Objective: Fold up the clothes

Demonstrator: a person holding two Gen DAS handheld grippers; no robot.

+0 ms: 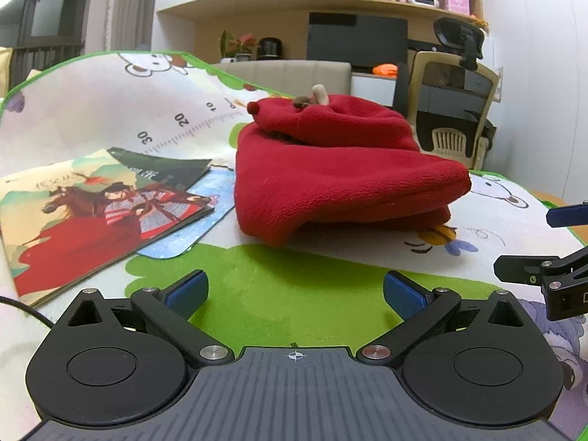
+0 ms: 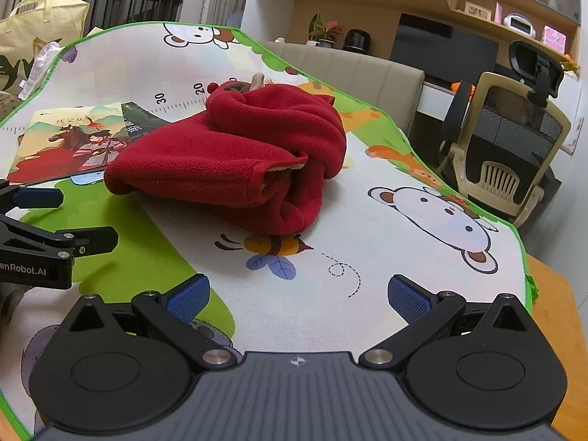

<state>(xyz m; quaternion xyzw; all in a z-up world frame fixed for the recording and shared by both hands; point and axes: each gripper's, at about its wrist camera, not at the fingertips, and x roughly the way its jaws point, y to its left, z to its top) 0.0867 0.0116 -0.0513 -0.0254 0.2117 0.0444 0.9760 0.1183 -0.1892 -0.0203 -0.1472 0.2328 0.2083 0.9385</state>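
Note:
A red fleece garment (image 1: 341, 169) lies bunched in a lump on the cartoon play mat (image 1: 294, 286), with a small brown and beige trim piece at its top. From the right wrist view the same red garment (image 2: 239, 154) shows a rolled cuff with a cream lining. My left gripper (image 1: 294, 294) stands open over the green patch, a short way in front of the garment and holding nothing. My right gripper (image 2: 297, 297) is open too, over the mat (image 2: 367, 257) near a bee drawing, apart from the cloth. Each gripper shows at the edge of the other's view.
Picture books (image 1: 95, 213) lie on the mat left of the garment. A beige sofa back (image 2: 349, 66) and an office chair (image 2: 507, 139) stand beyond the mat. The wooden table edge (image 2: 555, 294) shows at right. A yellow bag (image 2: 36, 29) sits far left.

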